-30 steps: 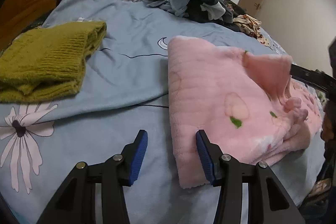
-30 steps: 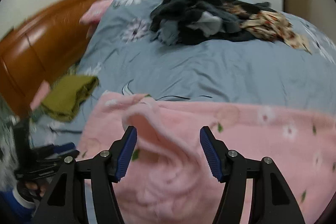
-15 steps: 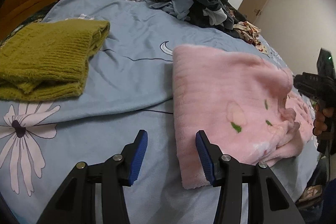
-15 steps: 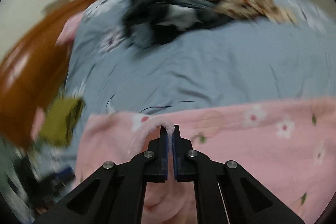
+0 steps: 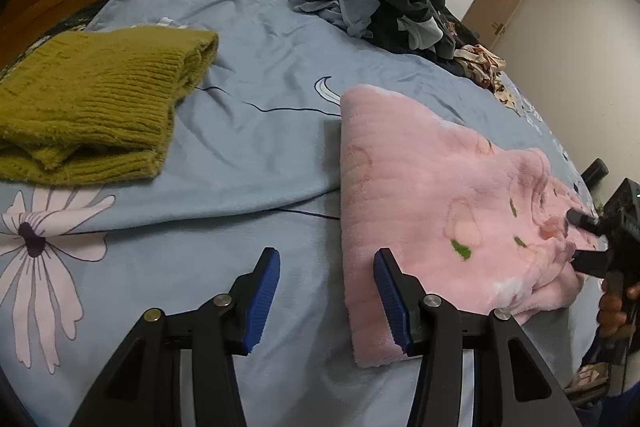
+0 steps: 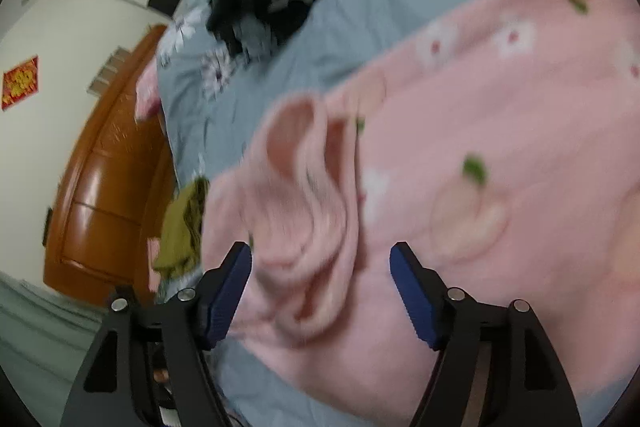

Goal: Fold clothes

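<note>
Fluffy pink fleece garment with peach and green-leaf print (image 5: 432,195) is laid part-folded on the pale blue floral bedsheet (image 5: 256,131), on the right side of the left wrist view. Its near corner is reached by the left gripper's right blue pad.

Left gripper (image 5: 324,301) is held low over the sheet, jaws apart. Between the pads only bare sheet and the garment's left edge are seen; nothing is pinched. The right finger is seen just over the pink corner; whether it touches cannot be told.

Right gripper (image 6: 320,291) is pointed down at the garment's bunched end, jaws opening. A rumpled pink fold (image 6: 316,211) is seen standing up between and beyond the blue pads, with gaps visible on both sides, so no pad pressure on the fabric is shown. The right wrist view is motion-blurred and rolled. In the left wrist view the same gripper (image 5: 580,239) is seen at the garment's far right end, gripped by a hand (image 5: 612,307) at the frame edge.

Olive-green ribbed knit sweater (image 5: 96,99) is laid folded on the sheet at the left, well apart from the pink piece. A heap of dark grey and blue unfolded clothes (image 5: 384,3) is piled further up the bed, with a patterned beige fabric (image 5: 480,63) just beside it. A brown wooden headboard (image 6: 108,187) is seen behind the bed.
</note>
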